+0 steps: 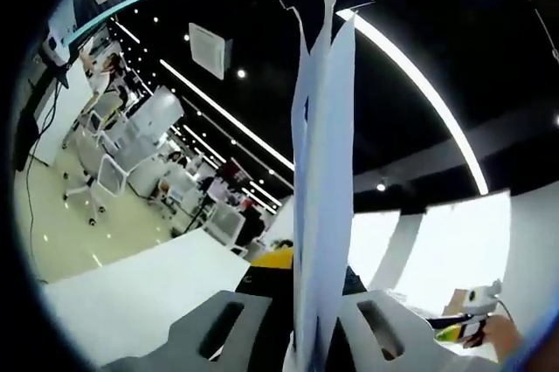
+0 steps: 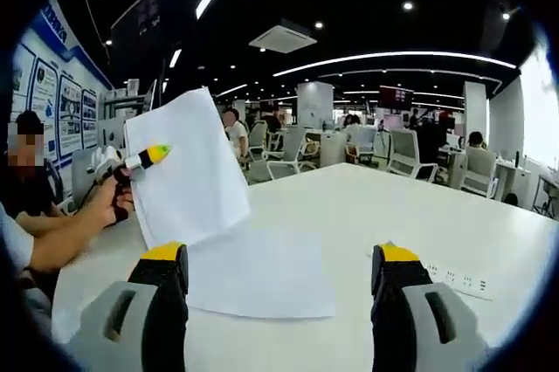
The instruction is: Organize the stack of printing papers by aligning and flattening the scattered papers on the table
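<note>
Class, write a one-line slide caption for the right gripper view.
Left gripper lifts sheets above flat paper; right gripper waits open.

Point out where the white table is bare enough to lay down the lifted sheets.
The white table is bare beyond and right of the flat white paper sheets, up to the white power strip. The near left is crowded: the left gripper holds the raised white paper sheets over the flat ones.

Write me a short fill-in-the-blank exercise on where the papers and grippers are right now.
1. The left gripper holds a sheet of paper ____ the table.
2. The right gripper is ____, holding nothing.
3. A second sheet lies ____ on the table.

Missing words: above; open; flat
</note>
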Available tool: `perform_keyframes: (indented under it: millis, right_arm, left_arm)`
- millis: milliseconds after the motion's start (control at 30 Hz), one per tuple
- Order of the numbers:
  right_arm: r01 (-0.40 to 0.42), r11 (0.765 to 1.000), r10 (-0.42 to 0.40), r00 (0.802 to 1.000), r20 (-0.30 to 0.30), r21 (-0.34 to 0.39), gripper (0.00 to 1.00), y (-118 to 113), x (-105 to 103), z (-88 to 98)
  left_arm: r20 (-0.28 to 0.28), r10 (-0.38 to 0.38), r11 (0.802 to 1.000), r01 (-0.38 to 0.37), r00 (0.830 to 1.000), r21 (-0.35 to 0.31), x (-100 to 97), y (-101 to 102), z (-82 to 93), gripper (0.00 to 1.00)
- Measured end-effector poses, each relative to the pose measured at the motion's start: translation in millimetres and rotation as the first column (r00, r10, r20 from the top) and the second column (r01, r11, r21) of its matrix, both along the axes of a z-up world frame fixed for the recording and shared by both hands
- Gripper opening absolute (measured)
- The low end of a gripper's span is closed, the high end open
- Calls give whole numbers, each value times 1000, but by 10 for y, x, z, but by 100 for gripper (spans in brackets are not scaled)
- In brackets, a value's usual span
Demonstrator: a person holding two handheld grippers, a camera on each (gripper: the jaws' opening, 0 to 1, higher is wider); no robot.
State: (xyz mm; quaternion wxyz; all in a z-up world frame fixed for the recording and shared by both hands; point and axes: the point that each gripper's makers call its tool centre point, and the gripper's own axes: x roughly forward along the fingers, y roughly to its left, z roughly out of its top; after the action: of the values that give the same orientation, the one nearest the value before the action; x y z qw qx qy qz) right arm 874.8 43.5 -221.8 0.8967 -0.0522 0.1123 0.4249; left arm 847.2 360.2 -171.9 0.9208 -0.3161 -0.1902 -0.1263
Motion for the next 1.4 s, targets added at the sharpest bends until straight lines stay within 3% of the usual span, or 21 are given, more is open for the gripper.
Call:
perform_keyframes:
  millis: [400,533,700,1400]
  right_arm:
    - [-27,999,27,1000,11,-26,83,75,-55,-15]
    - [-15,999,16,1000,10,-30,83,46,-30,-30]
    - [-10,1000,10,1000,-1,-25,84,-5,-16,-59]
    - [-18,998,18,1000,-4,-52,84,37,17,-149]
  left_arm:
    - [13,1,1000,-1,1000,-16,-25,33,20,6]
    - [17,-4,998,5,1000,-56,-34,81,31,6]
    - [29,0,1000,1,1000,-8,-52,3,76,6]
    - [11,5,1000,-5,1000,-15,-26,23,-2,6]
